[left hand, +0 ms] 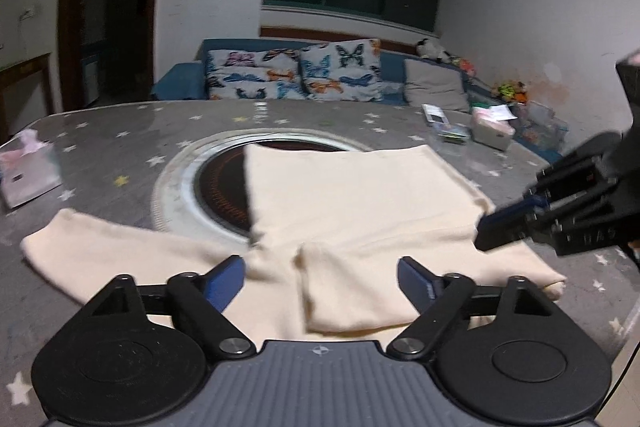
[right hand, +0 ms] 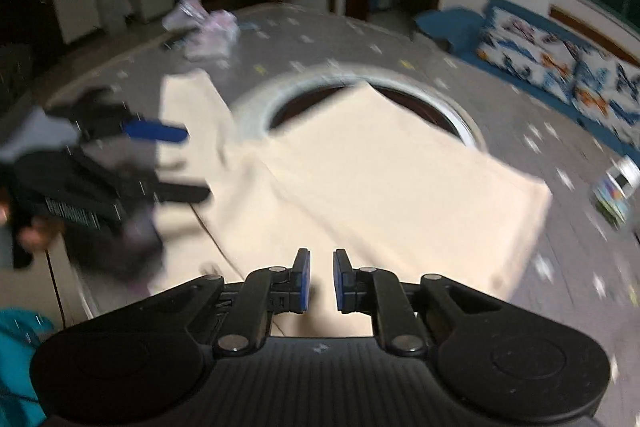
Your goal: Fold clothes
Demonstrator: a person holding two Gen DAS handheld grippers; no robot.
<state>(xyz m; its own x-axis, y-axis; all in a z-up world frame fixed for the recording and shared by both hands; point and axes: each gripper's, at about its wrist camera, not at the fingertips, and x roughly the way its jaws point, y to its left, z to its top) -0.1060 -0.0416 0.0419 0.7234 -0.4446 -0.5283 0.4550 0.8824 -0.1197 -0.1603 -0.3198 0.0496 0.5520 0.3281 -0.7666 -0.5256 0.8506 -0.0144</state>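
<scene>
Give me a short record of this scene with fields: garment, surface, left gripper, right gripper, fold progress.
garment: cream sweater, one sleeve folded across its body, the other spread out to the side
surface: grey star-print table with a round opening at its centre
left gripper: open over the garment's near edge, nothing gripped
right gripper: narrow gap, nothing between the pads
fold progress: partly folded

right gripper point(right hand: 321, 279), jaws slightly apart, hovers over cream garment point(right hand: 384, 163) on starry table point(right hand: 460, 75).
</scene>
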